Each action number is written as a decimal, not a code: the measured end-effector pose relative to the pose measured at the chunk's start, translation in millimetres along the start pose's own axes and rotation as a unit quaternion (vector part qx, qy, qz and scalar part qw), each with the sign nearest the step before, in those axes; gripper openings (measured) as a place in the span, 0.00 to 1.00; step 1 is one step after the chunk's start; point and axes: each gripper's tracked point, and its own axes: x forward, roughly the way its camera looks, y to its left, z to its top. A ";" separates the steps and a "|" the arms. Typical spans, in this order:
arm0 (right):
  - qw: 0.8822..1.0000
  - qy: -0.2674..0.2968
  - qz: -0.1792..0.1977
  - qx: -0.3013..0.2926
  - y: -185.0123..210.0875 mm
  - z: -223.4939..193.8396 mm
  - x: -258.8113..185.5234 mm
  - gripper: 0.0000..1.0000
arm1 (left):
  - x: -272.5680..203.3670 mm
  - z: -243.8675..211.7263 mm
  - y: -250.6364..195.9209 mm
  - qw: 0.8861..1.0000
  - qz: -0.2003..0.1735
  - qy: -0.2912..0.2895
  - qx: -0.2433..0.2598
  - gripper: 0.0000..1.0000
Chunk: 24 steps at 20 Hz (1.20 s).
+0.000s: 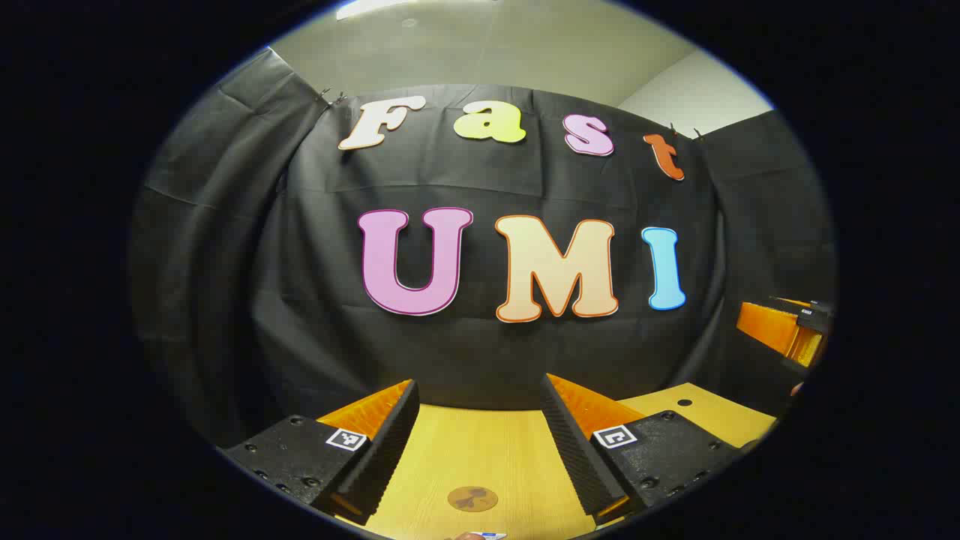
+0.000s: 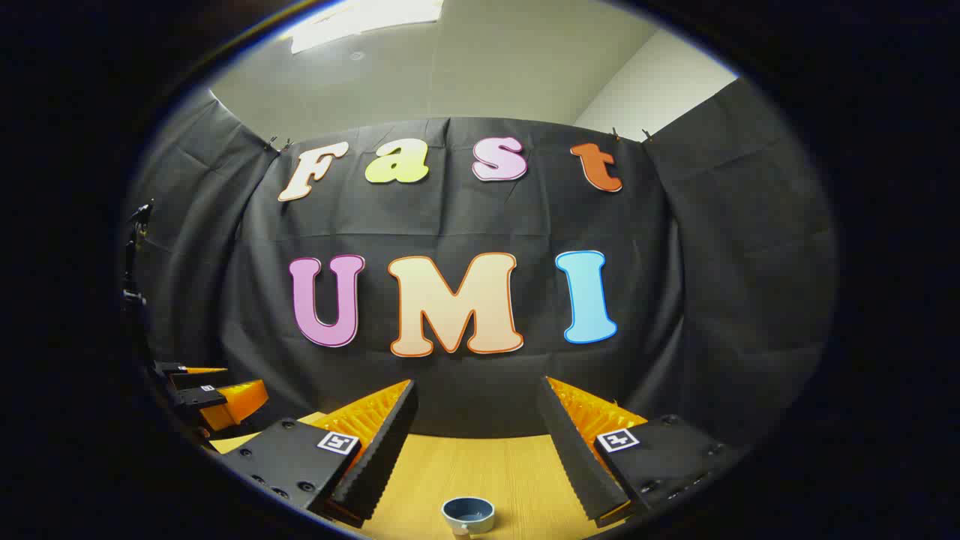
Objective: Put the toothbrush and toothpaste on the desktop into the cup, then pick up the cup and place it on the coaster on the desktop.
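Nearest the lens in the left gripper view, a small object [image 1: 480, 535] is cut off by the bottom edge, too little of it showing to tell what it is. Just beyond it one round brown coaster [image 1: 472, 499] lies flat on the wooden desk [image 1: 480, 450], between the two spread fingers of the left hand-held gripper [image 1: 480, 420], which hold nothing. Far right (half lost at the rim) the other hand-held gripper shows.

At the bottom of the right gripper view stands one blue-grey cup [image 2: 468, 514], upright on the desk, its lower part cut off; what it holds cannot be made out. It sits between the parted, empty fingers of the right hand-held gripper [image 2: 476, 427]. Behind everything hangs the black cloth wall [image 2: 712, 300], under a pale ceiling [image 2: 487, 67].
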 end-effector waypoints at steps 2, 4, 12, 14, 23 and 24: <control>1.000 0.000 0.004 -0.004 3.9 -0.7 -0.4 0.99 | 0.4 1.0 5.3 1.000 0.004 -0.001 0.000 0.93; 1.000 0.003 0.011 -0.005 9.0 -2.6 -0.6 0.99 | -0.5 -0.9 8.8 1.000 0.006 0.000 0.003 0.93; 0.998 0.044 0.034 -0.001 28.5 -25.4 -2.0 1.00 | -2.3 -2.4 18.9 1.000 0.007 0.000 0.008 0.93; 0.998 0.045 0.037 -0.004 33.2 -27.2 -1.6 1.00 | -3.9 -1.3 21.2 1.000 0.007 -0.002 0.009 0.93; 0.989 0.139 0.045 -0.003 39.0 -90.5 -8.3 1.00 | -7.3 4.2 34.4 1.000 0.019 -0.011 0.015 0.93; 0.987 0.153 0.044 -0.001 38.0 -102.1 -9.8 0.99 | -7.8 3.3 36.9 1.000 0.022 -0.012 0.016 0.93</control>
